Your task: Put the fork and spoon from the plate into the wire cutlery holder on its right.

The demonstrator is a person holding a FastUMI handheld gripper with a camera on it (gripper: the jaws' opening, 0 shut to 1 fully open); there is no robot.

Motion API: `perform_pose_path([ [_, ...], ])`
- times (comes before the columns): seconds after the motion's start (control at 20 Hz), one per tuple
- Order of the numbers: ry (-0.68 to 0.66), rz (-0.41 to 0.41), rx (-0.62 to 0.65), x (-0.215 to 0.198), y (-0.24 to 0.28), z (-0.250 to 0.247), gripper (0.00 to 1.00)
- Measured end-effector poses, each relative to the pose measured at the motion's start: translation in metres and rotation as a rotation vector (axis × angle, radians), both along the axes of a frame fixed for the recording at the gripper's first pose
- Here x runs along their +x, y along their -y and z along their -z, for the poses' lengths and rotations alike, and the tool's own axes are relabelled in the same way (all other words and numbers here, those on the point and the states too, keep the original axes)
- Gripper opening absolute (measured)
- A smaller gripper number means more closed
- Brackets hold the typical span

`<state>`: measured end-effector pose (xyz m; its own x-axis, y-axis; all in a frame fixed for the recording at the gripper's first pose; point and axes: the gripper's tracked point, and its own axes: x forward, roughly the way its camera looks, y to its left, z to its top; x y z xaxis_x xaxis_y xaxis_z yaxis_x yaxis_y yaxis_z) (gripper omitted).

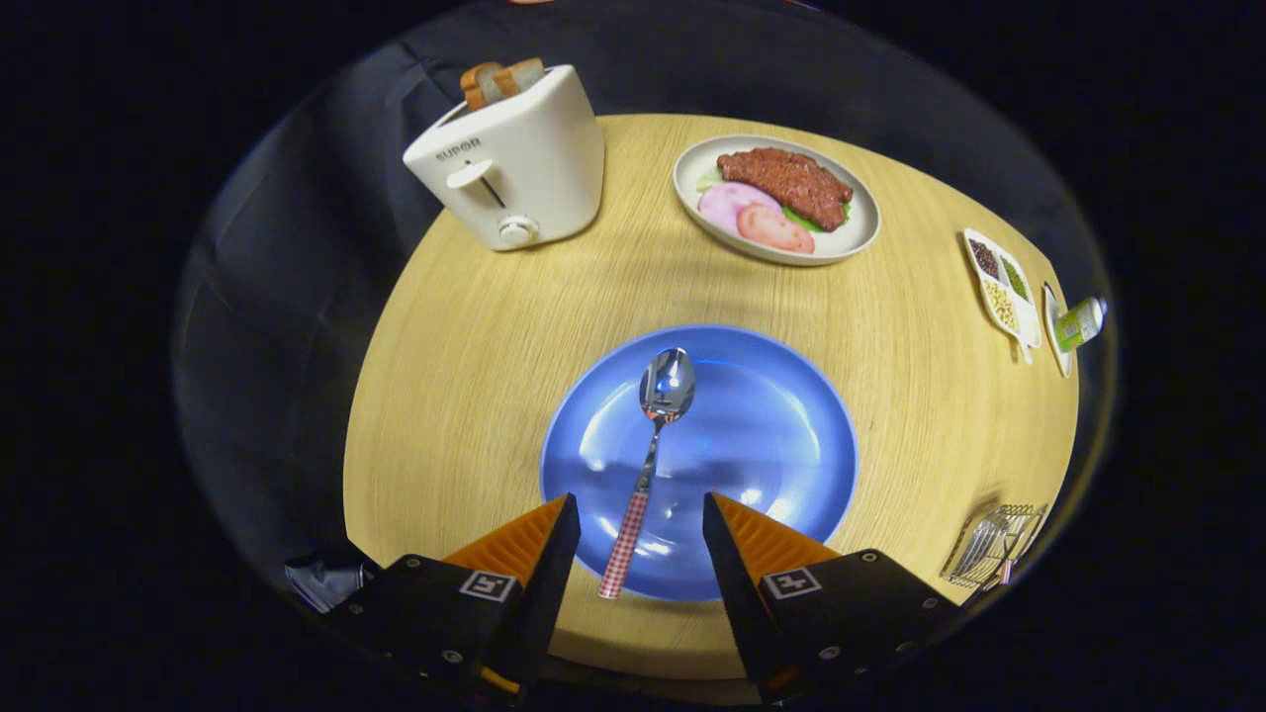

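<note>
A blue plate (771,435) lies on the round wooden table just ahead of my fingers. On it rests a steel spoon (654,450) with a red-and-white checked handle, its bowl pointing away and its handle end lying between my fingertips. My gripper (641,519) hovers above the plate's near rim, open, touching nothing. To the right of the plate, by the table edge, stands the wire cutlery holder (999,547) with a fork (981,542) standing in it, tines up.
A white toaster (514,163) with bread slices stands at the back left. Behind the blue plate sits a plate of meat and ham (776,198). At the far right are a divided dish of grains (1001,285) and a small green-labelled bottle (1080,322).
</note>
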<state>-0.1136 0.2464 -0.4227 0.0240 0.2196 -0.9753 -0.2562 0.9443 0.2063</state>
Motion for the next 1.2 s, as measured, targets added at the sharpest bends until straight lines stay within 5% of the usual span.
perform_pose_path([
  [0.35,-0.102,0.006,-0.080,-0.004,-0.007,0.036,0.48],
  [0.6,-0.113,0.015,-0.133,-0.005,-0.007,0.047,0.15],
  [1.2,0.011,0.072,-0.092,0.006,0.036,-0.001,0.06],
])
